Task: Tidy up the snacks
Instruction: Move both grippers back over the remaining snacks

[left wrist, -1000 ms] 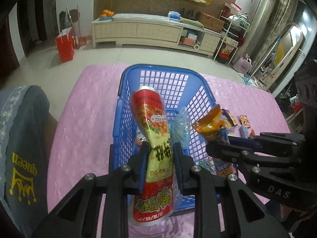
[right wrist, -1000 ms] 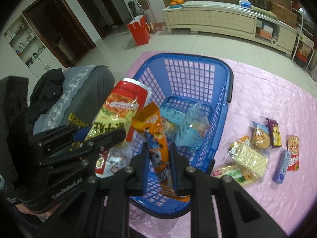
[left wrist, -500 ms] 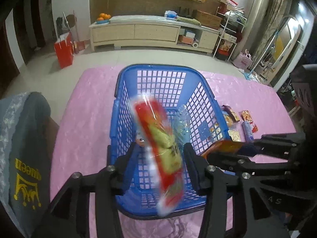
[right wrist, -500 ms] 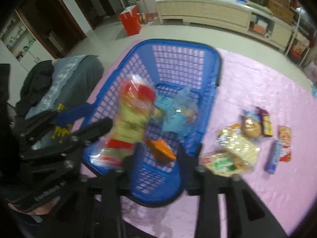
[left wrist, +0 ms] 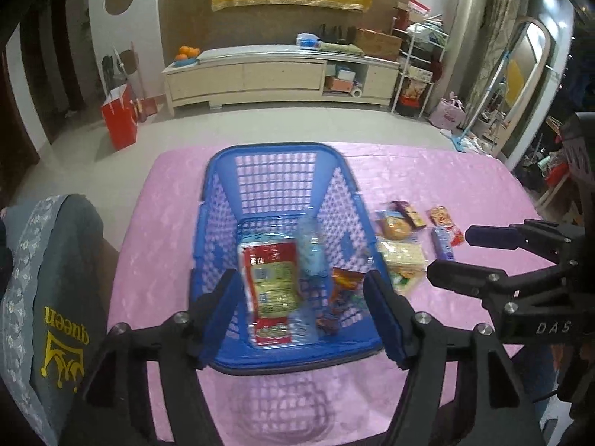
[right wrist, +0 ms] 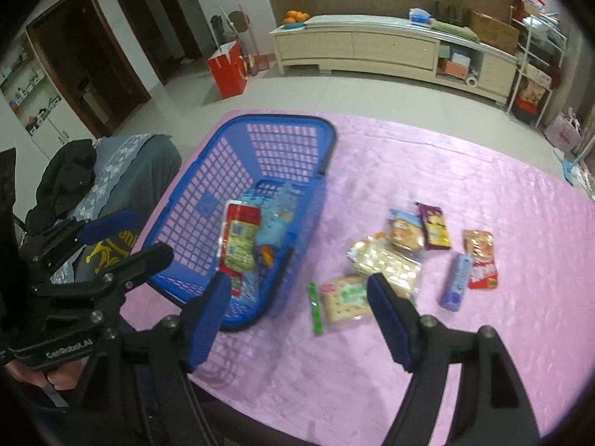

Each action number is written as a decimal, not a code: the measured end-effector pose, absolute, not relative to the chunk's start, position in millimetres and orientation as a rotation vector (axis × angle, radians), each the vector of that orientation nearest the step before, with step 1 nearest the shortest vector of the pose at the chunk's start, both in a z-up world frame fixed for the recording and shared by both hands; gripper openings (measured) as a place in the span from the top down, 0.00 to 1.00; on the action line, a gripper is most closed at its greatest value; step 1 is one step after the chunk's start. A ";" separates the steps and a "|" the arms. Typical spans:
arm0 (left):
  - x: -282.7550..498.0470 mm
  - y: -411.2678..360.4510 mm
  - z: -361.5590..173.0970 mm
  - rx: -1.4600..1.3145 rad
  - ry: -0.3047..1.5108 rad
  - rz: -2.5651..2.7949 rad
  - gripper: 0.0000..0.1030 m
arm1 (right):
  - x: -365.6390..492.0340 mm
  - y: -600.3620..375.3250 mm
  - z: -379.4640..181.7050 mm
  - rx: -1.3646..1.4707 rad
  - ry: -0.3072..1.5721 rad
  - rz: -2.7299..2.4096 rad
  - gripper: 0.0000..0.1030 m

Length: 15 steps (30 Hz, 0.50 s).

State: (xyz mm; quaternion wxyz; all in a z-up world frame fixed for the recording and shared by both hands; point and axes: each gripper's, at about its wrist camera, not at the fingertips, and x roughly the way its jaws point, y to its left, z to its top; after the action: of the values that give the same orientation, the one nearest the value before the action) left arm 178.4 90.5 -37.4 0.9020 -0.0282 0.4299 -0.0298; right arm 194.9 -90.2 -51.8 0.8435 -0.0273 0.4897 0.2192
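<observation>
Several snack packets (right wrist: 386, 267) are still lying on the pink tablecloth (right wrist: 483, 193), at three o'clock of the blue basket (right wrist: 238, 171), where a red-and-green bag (left wrist: 269, 290) and an orange pouch (left wrist: 340, 297) are now resting. Light, crinkly and slippery by the look of them, the packets are probably best pinched across a flat middle. Both the left gripper (left wrist: 301, 316) and the right gripper (right wrist: 297, 316) are hanging spread and empty, their jaws having just been opening.
</observation>
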 end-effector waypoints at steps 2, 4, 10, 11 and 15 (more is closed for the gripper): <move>177.9 78.7 -34.5 -0.047 0.885 -0.079 0.29 | 192.7 -102.6 -50.4 -0.054 1.029 0.451 0.23; 178.3 64.6 -32.7 -0.033 0.877 -0.092 0.28 | 189.9 -115.2 -49.1 -0.052 1.024 0.437 0.23; 187.3 21.7 -36.5 0.002 0.892 -0.143 0.28 | 187.4 -160.4 -47.6 -0.034 1.014 0.392 0.23; 188.5 17.0 -37.5 0.008 0.894 -0.149 0.28 | 187.8 -168.5 -49.0 -0.035 1.016 0.382 0.23; 196.3 -12.4 -44.9 0.028 0.905 -0.180 0.26 | 191.3 -199.3 -56.4 -0.029 1.028 0.355 0.23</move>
State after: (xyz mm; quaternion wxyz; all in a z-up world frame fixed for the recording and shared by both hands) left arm 196.3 -12.4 -44.9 0.8953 0.0134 0.4367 -0.0869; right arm 191.3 -199.3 -56.4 0.8557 -0.0140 0.4890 0.1687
